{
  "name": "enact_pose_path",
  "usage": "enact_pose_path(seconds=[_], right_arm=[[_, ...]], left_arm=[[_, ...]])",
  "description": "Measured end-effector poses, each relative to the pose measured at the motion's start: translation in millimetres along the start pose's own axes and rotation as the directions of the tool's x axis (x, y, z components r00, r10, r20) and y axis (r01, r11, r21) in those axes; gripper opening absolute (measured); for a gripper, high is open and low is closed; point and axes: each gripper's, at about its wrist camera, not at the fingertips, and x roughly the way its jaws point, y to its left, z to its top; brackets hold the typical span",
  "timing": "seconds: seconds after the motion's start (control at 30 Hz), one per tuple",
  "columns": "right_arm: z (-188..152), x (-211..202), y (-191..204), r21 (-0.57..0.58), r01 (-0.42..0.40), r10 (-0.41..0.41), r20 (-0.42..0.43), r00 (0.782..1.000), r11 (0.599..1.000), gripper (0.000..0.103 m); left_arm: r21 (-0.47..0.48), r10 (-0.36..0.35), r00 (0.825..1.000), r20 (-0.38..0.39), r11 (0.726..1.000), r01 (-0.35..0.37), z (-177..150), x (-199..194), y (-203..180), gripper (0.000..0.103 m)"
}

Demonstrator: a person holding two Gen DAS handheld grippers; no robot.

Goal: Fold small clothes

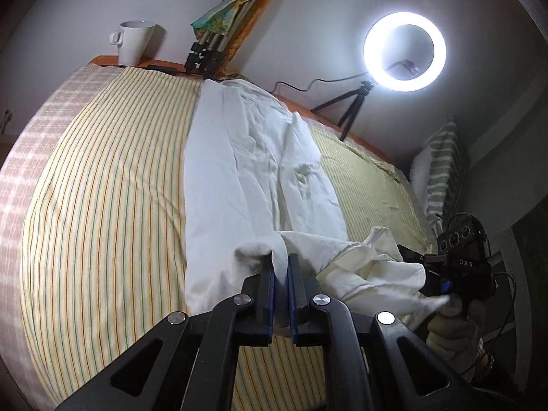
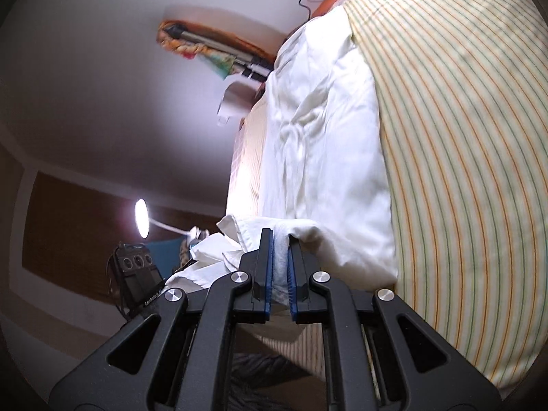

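A white garment (image 1: 253,157) lies lengthwise on a table covered with a striped cloth (image 1: 102,178). My left gripper (image 1: 281,260) is shut on the garment's near end, white fabric pinched between its blue pads. My right gripper (image 1: 435,281) shows at the right of the left wrist view, holding the bunched near corner of the same garment. In the right wrist view my right gripper (image 2: 281,236) is shut on a fold of the white garment (image 2: 322,144). My left gripper (image 2: 150,291) shows at the lower left there, with fabric stretched between the two.
A white mug (image 1: 133,41) and a folded tripod (image 1: 209,48) stand at the table's far edge. A lit ring light (image 1: 404,48) on a small tripod stands at the back right. A striped pillow (image 1: 441,167) lies to the right. A lamp (image 2: 141,218) glows at the left.
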Motion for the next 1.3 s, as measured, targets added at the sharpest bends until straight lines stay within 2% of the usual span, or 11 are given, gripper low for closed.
enact_pose_path(seconds=[0.27,0.4,0.43,0.47,0.53,0.57,0.73,0.87,1.03,1.2,1.3], right_arm=[[46.0,31.2,-10.3,0.046,0.072,-0.074,0.034,0.997,0.996,0.009],[55.8,39.5,-25.0,0.116,0.063,-0.067,0.031,0.997,0.991,0.009],[57.4,41.1,-26.8,0.119,0.064,-0.067,0.026,0.997,0.991,0.012],[58.9,41.8,-28.7,0.128,0.061,-0.063,0.017,0.998,0.990,0.012],[62.1,41.0,-35.4,0.164,0.038,-0.039,0.003,0.999,0.986,0.017],[63.2,38.6,-37.9,0.176,0.030,-0.031,0.005,1.000,0.984,0.018],[65.6,15.3,-32.7,0.114,0.032,-0.038,0.053,0.998,0.993,0.049],[62.2,3.8,-27.3,0.020,0.118,-0.120,0.072,0.990,0.993,0.049],[50.9,20.4,-16.9,-0.124,0.236,-0.234,0.029,0.972,0.964,0.049],[45.7,46.4,-5.8,-0.230,0.311,-0.322,-0.008,0.947,0.922,0.048],[44.6,53.1,-3.5,-0.266,0.345,-0.359,-0.005,0.933,0.900,0.038]], left_arm=[[-0.034,0.043,0.999,-0.032,0.998,-0.044,35.8,46.0,23.9,0.004],[-0.045,0.059,0.997,-0.039,0.997,-0.061,42.1,57.7,31.2,0.007],[-0.048,0.058,0.998,-0.035,0.997,-0.060,43.9,58.6,33.3,0.016],[-0.058,0.064,0.998,-0.024,0.996,-0.065,46.6,57.7,35.4,0.034],[-0.084,0.082,0.997,0.018,0.993,-0.080,51.2,49.2,39.1,0.051],[-0.096,0.073,0.997,0.040,0.993,-0.069,53.9,43.5,41.7,0.053],[-0.106,0.072,0.991,0.115,0.993,-0.059,55.4,19.8,50.0,0.053],[-0.062,0.100,0.992,0.073,0.994,-0.095,39.6,31.1,51.1,0.053],[0.024,0.130,0.991,-0.012,0.991,-0.129,19.8,59.1,44.1,0.050],[0.041,0.139,0.990,-0.036,0.990,-0.137,19.0,74.2,37.7,0.032],[0.072,0.149,0.988,-0.034,0.987,-0.147,19.8,77.0,32.0,0.022]])
